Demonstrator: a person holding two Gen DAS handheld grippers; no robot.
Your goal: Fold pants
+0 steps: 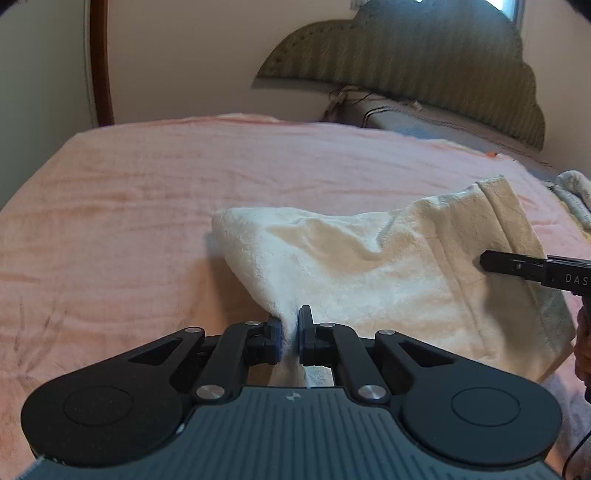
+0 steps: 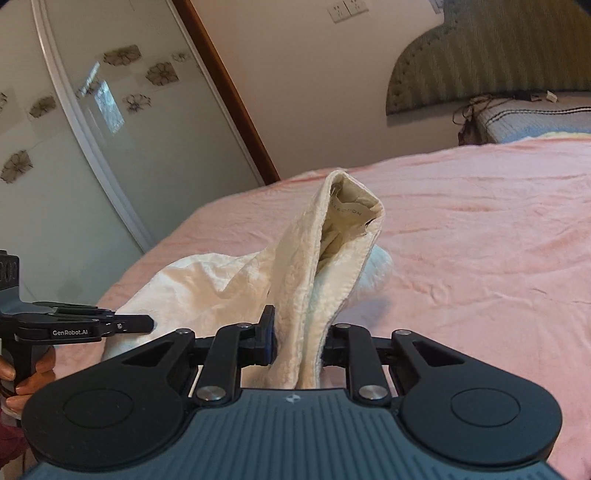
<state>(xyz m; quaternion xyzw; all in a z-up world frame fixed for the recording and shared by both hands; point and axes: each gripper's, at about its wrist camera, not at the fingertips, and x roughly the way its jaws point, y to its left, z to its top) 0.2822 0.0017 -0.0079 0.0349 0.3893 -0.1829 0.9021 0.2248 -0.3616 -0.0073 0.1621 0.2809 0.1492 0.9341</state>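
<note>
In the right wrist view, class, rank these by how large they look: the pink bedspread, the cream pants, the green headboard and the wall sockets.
1. pink bedspread
2. cream pants, though they sit near the camera, which enlarges them
3. green headboard, partly cut off by the picture's edge
4. wall sockets

Dim, warm, soft indoor light; fisheye bending and dark corners at edges, slight overall softness.

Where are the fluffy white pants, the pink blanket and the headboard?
pants [image 1: 351, 266], left wrist view, the middle.
pink blanket [image 1: 147, 192], left wrist view, bare part.
headboard [image 2: 491, 51], right wrist view, striped front.
</note>
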